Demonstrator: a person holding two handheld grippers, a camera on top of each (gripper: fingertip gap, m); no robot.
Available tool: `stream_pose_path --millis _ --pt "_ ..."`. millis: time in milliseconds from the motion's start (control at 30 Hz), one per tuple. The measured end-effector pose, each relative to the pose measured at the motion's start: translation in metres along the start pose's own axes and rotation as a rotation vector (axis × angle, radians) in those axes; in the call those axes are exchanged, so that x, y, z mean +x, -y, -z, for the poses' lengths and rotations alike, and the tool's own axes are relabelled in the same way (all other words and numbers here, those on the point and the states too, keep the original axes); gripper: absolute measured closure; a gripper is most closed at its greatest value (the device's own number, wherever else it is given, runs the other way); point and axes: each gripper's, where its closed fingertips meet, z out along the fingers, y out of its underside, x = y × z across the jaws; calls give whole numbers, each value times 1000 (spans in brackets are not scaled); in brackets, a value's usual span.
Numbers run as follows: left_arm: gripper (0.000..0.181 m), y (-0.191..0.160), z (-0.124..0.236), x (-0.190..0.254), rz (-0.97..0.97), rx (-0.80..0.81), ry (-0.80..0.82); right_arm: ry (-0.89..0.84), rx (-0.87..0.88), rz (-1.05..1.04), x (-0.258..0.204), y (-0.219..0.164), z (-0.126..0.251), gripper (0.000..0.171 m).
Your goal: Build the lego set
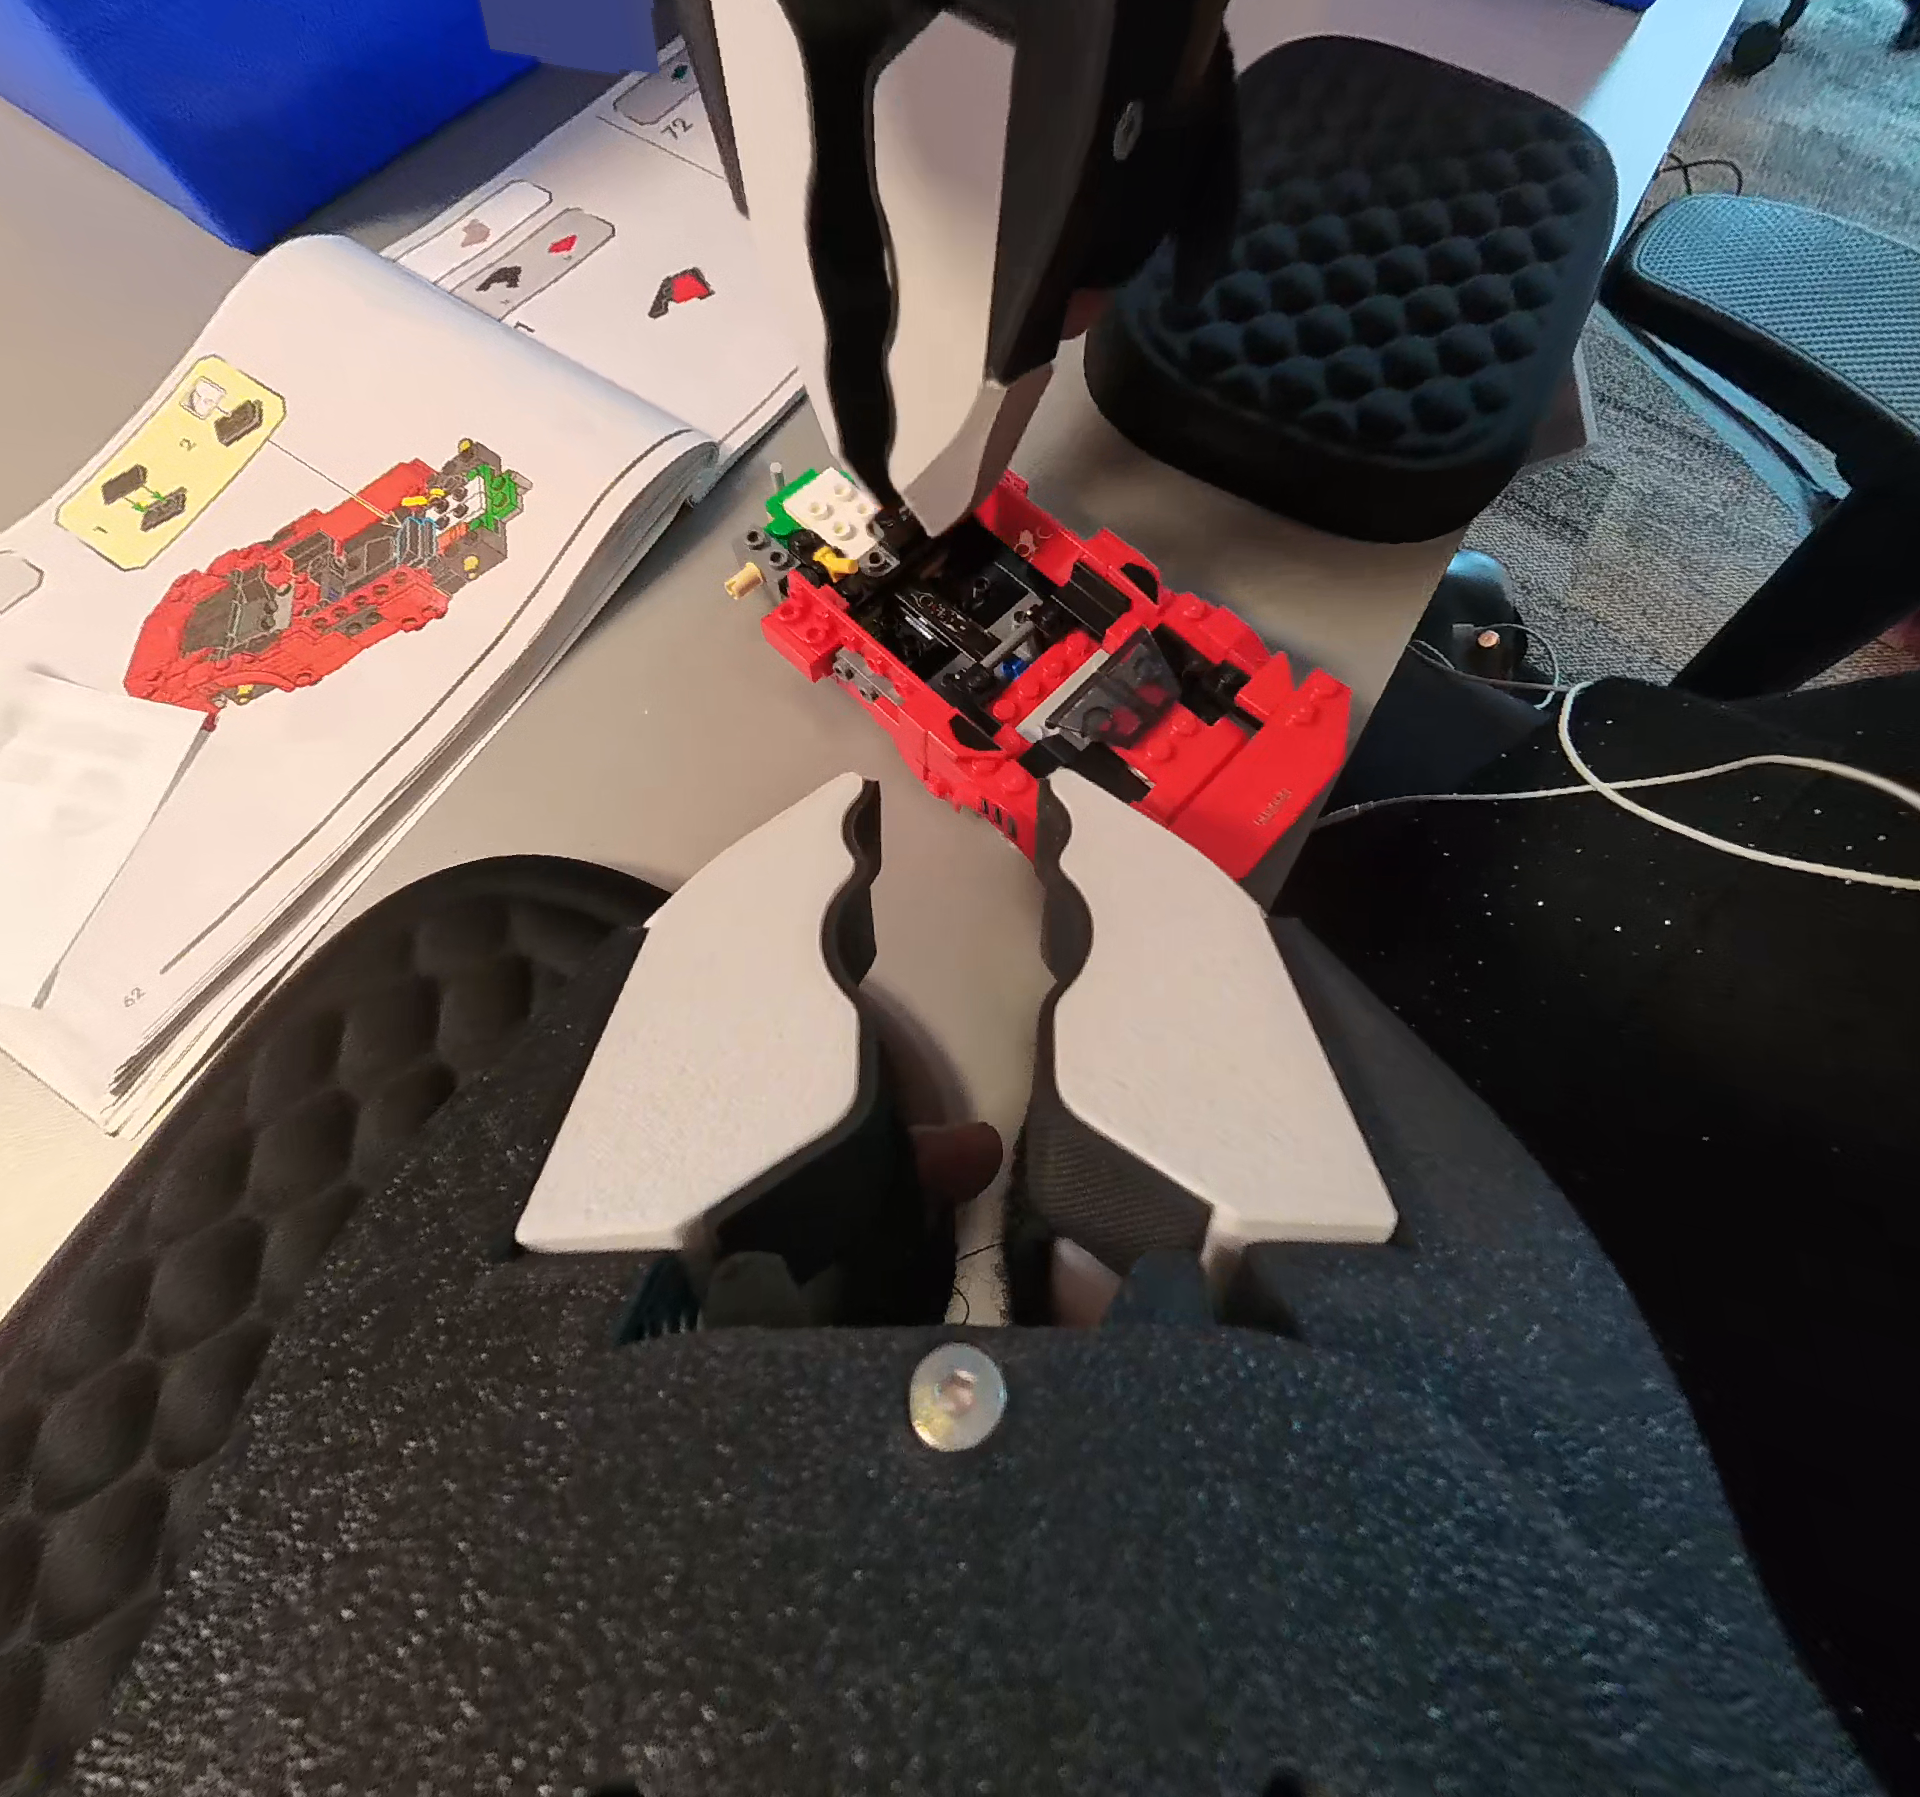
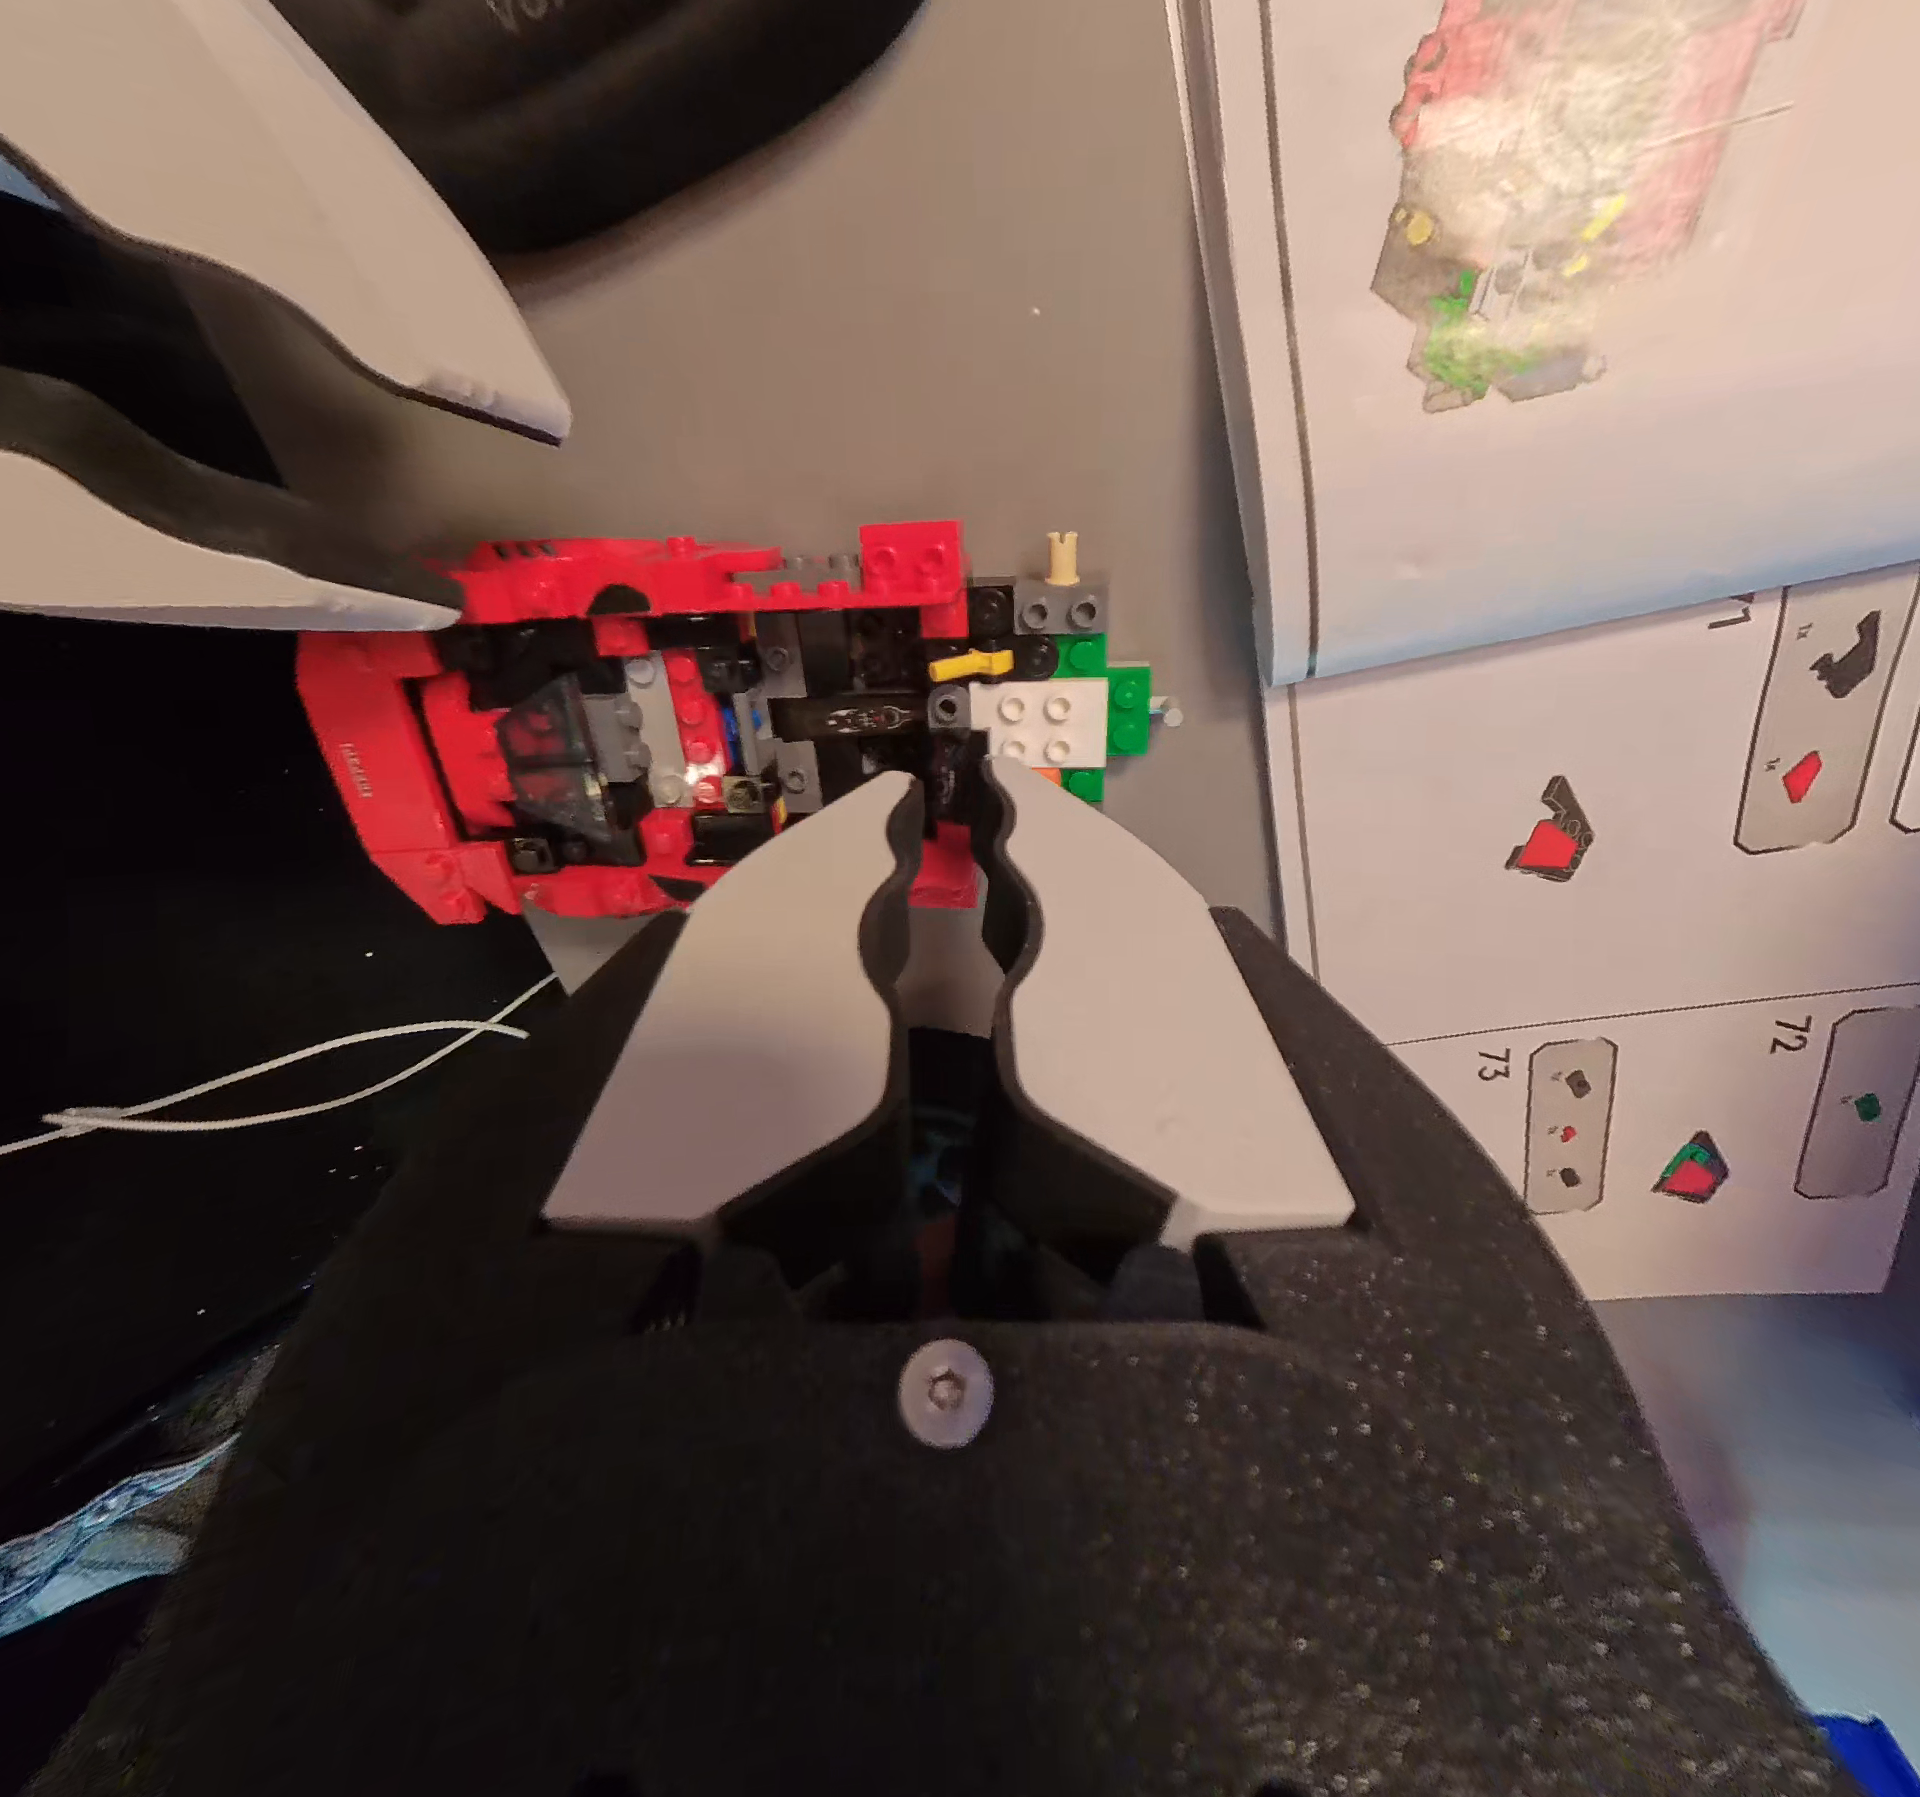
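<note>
Right wrist view had your right gripper (image 2: pixel 951 781), jaws narrowed on a black piece, over the red lego car (image 2: pixel 665 719); your left gripper (image 1: pixel 961 797) gaped beside its nose.

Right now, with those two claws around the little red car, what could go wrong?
1. The red car sits at the table's edge, its nose near the drop; a hard push could slide it off.
2. The right gripper is nearly closed on a small black piece beside the white plate; pressing at an angle may pop neighbouring bricks loose.
3. The left gripper is open by the nose, so the car probably isn't braced.
</note>
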Motion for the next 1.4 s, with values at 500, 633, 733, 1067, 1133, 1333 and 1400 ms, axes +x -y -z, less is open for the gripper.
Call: stream_pose_path --millis 500,633,733,1067,1133,1333,1400 --pt "159 -2 -7 0 -6 -7 -4 13 82 -6 0 0 -2 165" --pt "159 -3 -9 0 -6 -8 -7 12 111 -2 0 1 -2 165" --pt "159 -2 -9 1 -7 -8 -7 -6 106 13 1 0 -3 164" --pt "159 -2 -10 0 -15 -11 -7 -1 105 11 1 1 -3 164" --pt "159 -1 -10 0 -17 -9 -5 -11 92 17 1 1 -3 165" --pt "160 3 -7 -1 -22 7 3 -30 105 14 2 1 -4 164" --pt "158 3 -7 -1 -26 6 5 -35 110 15 2 1 -4 164"
